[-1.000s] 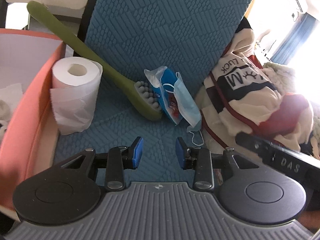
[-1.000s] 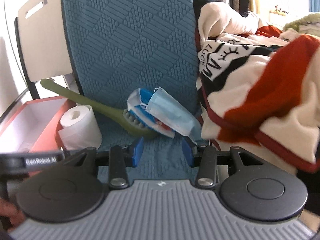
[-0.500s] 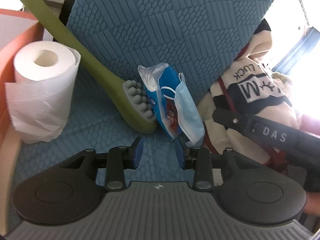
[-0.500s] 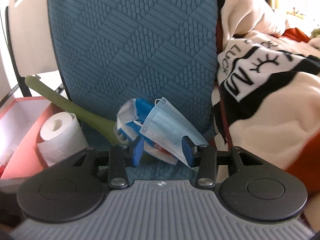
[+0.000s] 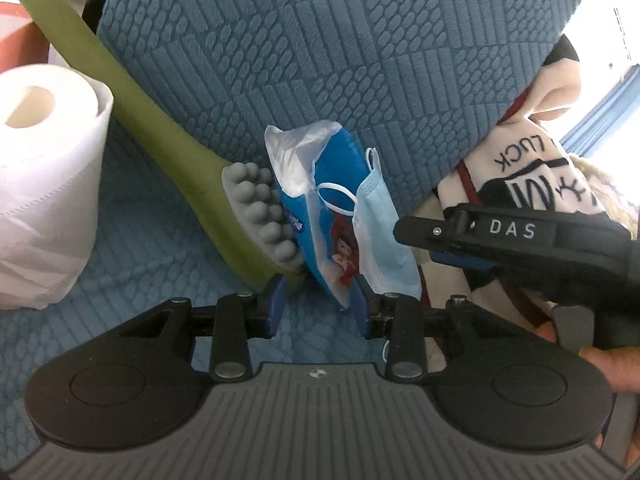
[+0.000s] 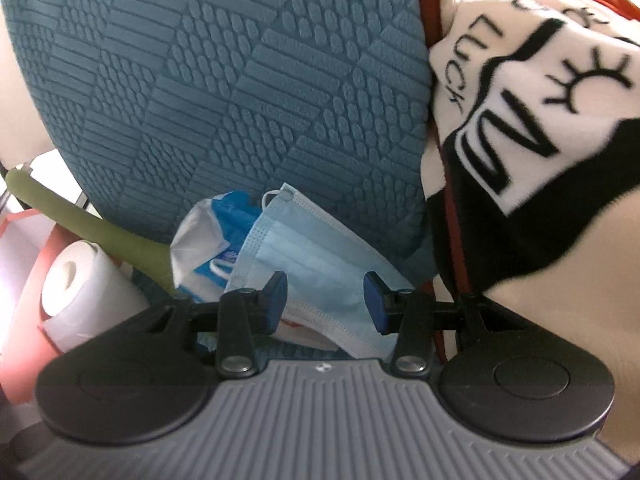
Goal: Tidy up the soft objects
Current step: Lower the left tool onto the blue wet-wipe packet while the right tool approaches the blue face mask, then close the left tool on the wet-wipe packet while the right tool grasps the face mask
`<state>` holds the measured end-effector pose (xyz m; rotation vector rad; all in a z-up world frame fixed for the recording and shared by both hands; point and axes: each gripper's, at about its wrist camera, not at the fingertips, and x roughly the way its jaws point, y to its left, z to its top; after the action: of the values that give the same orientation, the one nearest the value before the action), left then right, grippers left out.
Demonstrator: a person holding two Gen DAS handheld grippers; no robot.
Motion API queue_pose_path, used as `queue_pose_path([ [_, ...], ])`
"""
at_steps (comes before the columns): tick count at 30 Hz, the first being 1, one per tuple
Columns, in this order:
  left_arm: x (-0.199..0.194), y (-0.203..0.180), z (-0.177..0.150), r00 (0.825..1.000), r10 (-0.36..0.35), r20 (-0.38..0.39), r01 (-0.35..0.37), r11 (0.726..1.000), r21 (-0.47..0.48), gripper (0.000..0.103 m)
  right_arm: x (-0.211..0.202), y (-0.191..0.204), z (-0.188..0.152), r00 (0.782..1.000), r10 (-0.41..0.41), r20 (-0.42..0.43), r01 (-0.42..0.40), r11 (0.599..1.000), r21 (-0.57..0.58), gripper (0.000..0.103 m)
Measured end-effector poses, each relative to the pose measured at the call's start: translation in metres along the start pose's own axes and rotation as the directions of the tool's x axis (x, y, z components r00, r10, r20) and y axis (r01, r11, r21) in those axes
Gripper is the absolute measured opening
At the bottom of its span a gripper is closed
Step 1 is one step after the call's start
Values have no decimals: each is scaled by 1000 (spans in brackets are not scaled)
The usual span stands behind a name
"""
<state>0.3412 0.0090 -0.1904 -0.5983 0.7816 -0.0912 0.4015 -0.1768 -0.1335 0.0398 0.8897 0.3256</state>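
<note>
A light blue face mask (image 5: 384, 236) leans on a blue wet-wipe packet (image 5: 320, 216), both propped against the teal seat back. My left gripper (image 5: 319, 303) is open, and the packet's lower corner sits between its blue pads without being pressed. My right gripper (image 6: 325, 301) is also open, its fingers straddling the mask (image 6: 320, 264) from the right side, with the packet (image 6: 224, 224) behind. In the left wrist view the right gripper (image 5: 424, 242) reaches in from the right, its tip beside the mask.
A green long-handled massage brush (image 5: 240, 220) leans against the packet's left side. A toilet roll (image 5: 44, 200) stands further left, next to a red box (image 6: 24, 320). A cream, black and red blanket (image 6: 540, 120) is piled at the right on the teal chair (image 5: 320, 60).
Both grippers have moved forward and down toward the packet and mask, which now look much larger. The right gripper's tip has slid left to the mask. Neither gripper's gap has changed.
</note>
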Motion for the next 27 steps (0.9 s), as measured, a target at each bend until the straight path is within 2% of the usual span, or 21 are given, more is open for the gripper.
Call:
queue_pose_path([
  [4, 12, 0, 1, 1000, -6, -27, 6, 1000, -13, 40, 13, 3, 5, 1000, -4, -19, 4, 999, -35, 45],
  [8, 23, 0, -2, 999, -5, -32, 5, 1000, -20, 41, 24, -6, 12, 999, 7, -36, -6, 1000, 9, 49],
  [12, 32, 6, -4, 1000, 15, -27, -17, 996, -86, 41, 33, -15, 13, 998, 27, -58, -24, 998, 58, 49],
  [15, 39, 7, -6, 999, -20, -26, 17, 991, -132, 41, 41, -18, 14, 996, 43, -79, -37, 996, 77, 50],
  [18, 45, 3, -10, 999, -28, -22, 25, 990, -139, 41, 44, -17, 15, 995, 63, -82, -56, 995, 85, 58],
  [24, 60, 0, -16, 998, -61, -9, 58, 977, -207, 41, 53, -21, 15, 992, 69, -103, -57, 992, 112, 58],
  [27, 69, -2, -17, 999, -33, -2, 32, 969, -245, 41, 59, -23, 14, 989, 71, -128, -55, 991, 125, 58],
])
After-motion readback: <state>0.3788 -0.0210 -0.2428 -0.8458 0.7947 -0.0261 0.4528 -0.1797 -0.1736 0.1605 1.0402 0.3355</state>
